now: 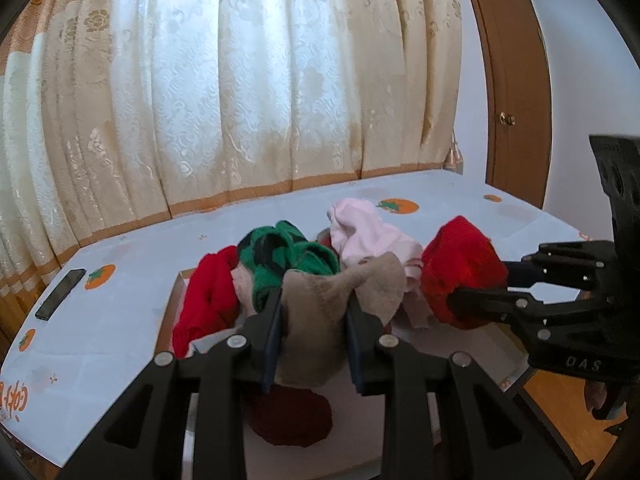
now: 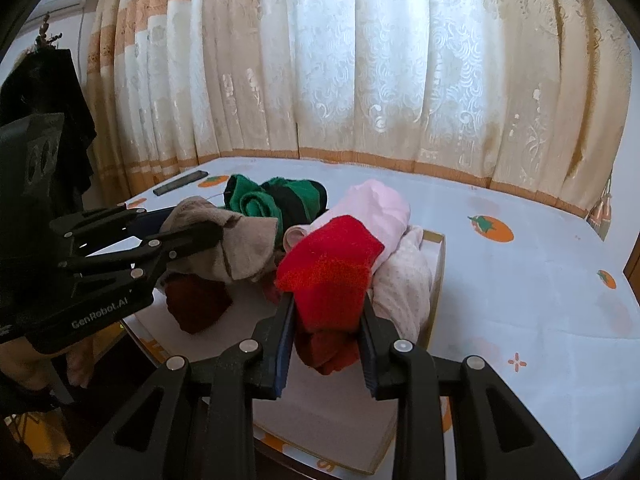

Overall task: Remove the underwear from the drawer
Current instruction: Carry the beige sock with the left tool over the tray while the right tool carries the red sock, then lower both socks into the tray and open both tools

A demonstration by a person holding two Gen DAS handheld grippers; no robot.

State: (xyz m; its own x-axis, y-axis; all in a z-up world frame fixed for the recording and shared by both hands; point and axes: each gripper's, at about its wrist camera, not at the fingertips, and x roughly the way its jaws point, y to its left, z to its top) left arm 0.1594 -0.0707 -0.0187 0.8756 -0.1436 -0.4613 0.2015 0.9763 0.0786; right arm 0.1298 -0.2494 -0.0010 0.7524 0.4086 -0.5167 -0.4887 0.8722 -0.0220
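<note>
A shallow white drawer box point(image 1: 460, 354) point(image 2: 434, 276) lies on the table, piled with underwear. My left gripper point(image 1: 314, 300) point(image 2: 218, 232) is shut on a beige piece point(image 1: 320, 312) point(image 2: 240, 248), held above the drawer. My right gripper point(image 2: 328, 300) point(image 1: 452, 292) is shut on a bright red piece point(image 2: 332, 272) point(image 1: 460, 268) beside it. In the drawer lie a green-and-black piece point(image 1: 288, 256) point(image 2: 276, 198), a pink piece point(image 1: 368, 232) point(image 2: 372, 208), another red piece point(image 1: 212, 296), a dark maroon piece point(image 1: 292, 416) point(image 2: 196, 304) and a white dotted piece point(image 2: 404, 284).
The table point(image 1: 112, 320) point(image 2: 532, 300) has a white cloth with orange fruit prints. A dark phone point(image 1: 60, 294) point(image 2: 180, 183) lies at its far left edge. Cream curtains point(image 1: 240, 80) hang behind. A brown door point(image 1: 516, 100) stands at the right.
</note>
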